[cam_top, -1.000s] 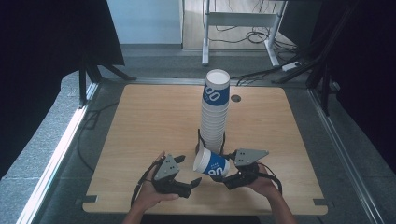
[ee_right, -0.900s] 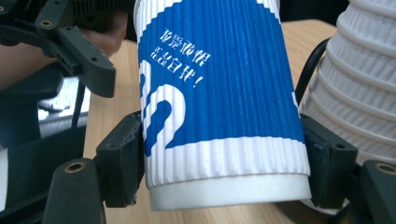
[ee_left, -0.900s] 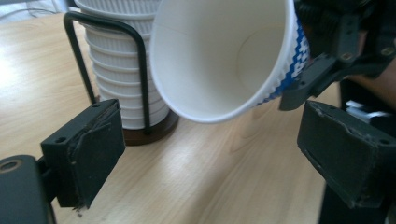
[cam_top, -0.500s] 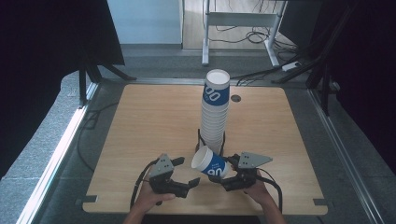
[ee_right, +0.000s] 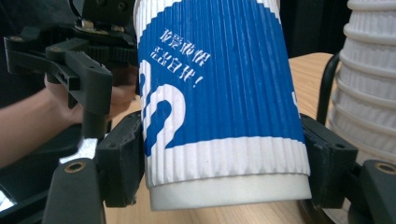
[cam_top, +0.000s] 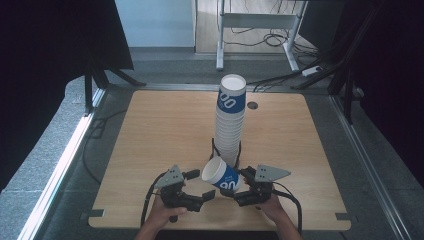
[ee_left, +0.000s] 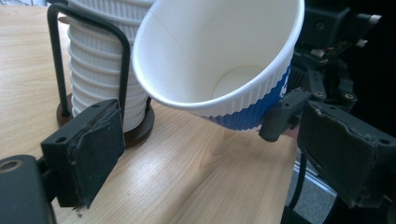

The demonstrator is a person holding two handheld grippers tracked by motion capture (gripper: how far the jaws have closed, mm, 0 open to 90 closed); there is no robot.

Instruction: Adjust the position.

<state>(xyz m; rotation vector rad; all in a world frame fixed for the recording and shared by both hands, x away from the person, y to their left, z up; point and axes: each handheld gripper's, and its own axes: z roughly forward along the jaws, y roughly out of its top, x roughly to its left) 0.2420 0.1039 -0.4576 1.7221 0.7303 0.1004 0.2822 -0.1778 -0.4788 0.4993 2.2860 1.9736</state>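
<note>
Both grippers (cam_top: 207, 195) (cam_top: 239, 187) nearer wooden table's (cam_top: 165, 125) front edge, grey floor (cam_top: 45, 150) around.

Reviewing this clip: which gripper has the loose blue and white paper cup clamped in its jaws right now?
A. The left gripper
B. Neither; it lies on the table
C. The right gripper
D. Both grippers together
C. In the right gripper view the jaws of the right gripper press both sides of the paper cup near its base, while the left gripper stands open, its jaws apart below the cup's mouth.
</note>
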